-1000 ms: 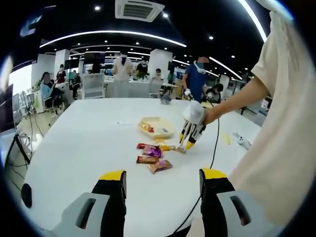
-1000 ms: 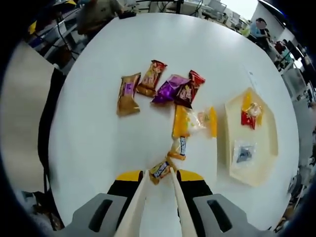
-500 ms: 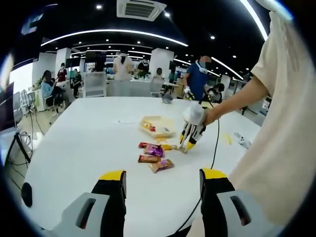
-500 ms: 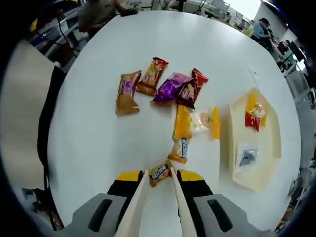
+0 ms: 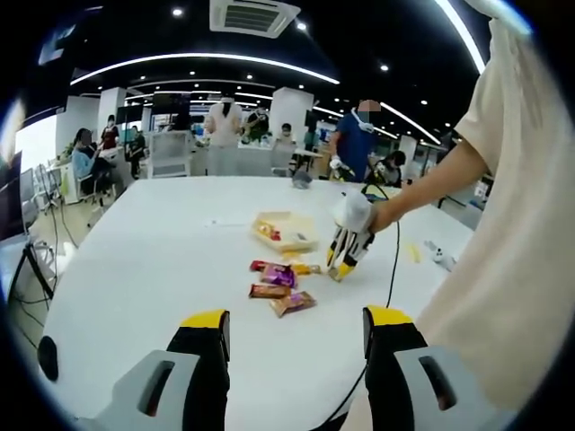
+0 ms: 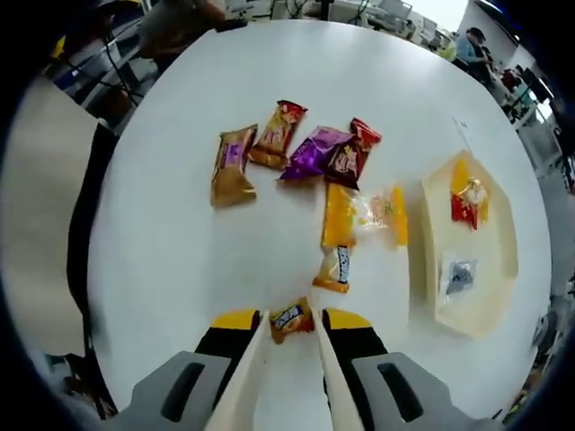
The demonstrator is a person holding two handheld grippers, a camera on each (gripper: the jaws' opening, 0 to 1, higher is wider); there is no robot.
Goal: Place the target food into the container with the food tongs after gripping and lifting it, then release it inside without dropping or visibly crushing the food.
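While a small snack (image 6: 292,318) is pinched in the tongs (image 6: 286,359) by the right gripper (image 6: 287,334), the tray (image 6: 503,269) is seen far off to its right, and the left gripper (image 5: 295,325) is held spread.

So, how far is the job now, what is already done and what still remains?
Done: two wrapped snacks already lie in the cream tray. In hand: the right gripper squeezes the tongs, whose tips pinch a small orange candy above the table. Left: carrying it to the tray and releasing it inside. Several packets lie on the table, such as the purple packet. The left gripper is open.
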